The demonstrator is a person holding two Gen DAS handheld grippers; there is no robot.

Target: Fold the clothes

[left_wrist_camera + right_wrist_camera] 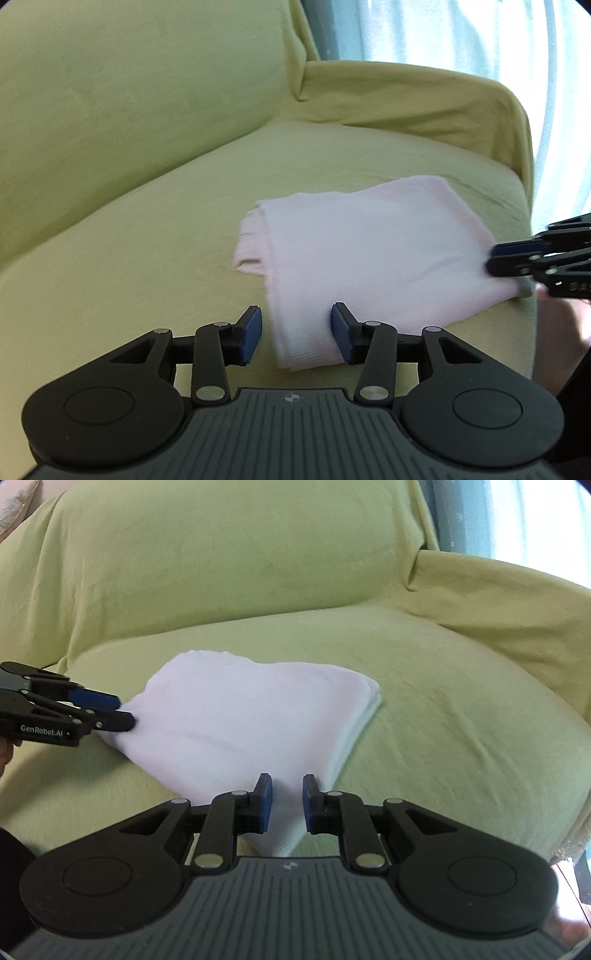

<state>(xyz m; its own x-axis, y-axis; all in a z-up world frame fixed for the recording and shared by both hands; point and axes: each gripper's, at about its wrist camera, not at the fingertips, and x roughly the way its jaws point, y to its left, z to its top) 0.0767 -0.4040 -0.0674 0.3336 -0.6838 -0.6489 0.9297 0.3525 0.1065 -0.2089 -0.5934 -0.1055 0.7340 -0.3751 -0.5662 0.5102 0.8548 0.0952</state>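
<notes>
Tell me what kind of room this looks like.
Probably a living room at home. A sofa under a green cover, with a backrest and armrest, fills both views, a light curtain hangs behind it, and a folded pale cloth lies on the seat.

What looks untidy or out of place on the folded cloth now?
One thing: in the left wrist view, an inner layer pokes out at the far left corner of the folded cloth, past the top layer's edge. Otherwise it lies flat on the green sofa cover.
</notes>
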